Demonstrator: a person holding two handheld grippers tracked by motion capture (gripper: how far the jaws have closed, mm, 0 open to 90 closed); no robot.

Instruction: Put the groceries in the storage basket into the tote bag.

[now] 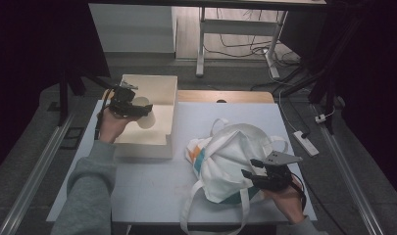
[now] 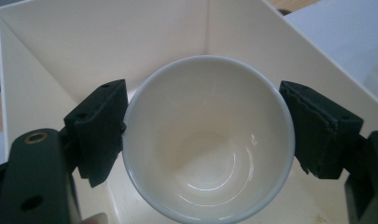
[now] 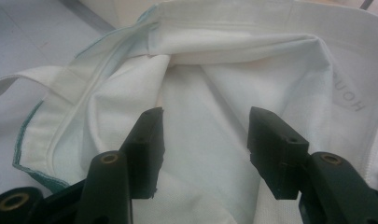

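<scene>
Nearest the lens, the right claw point(image 3: 203, 149) stands with jaws parted over the white cloth bag point(image 3: 233, 79), nothing between them, its tips just above the crumpled fabric; in the high view that right claw point(image 1: 252, 169) sits at the bag's near right side, the bag point(image 1: 225, 156) lying on the white worktop point(image 1: 152, 186) with its straps trailing toward the near edge; the left claw point(image 2: 203, 135) has its jaws spread wide on either side of a cream bowl point(image 2: 207, 140), pads at its rim, holding it inside the cream box point(image 1: 159, 93) at the worktop's far left.
</scene>
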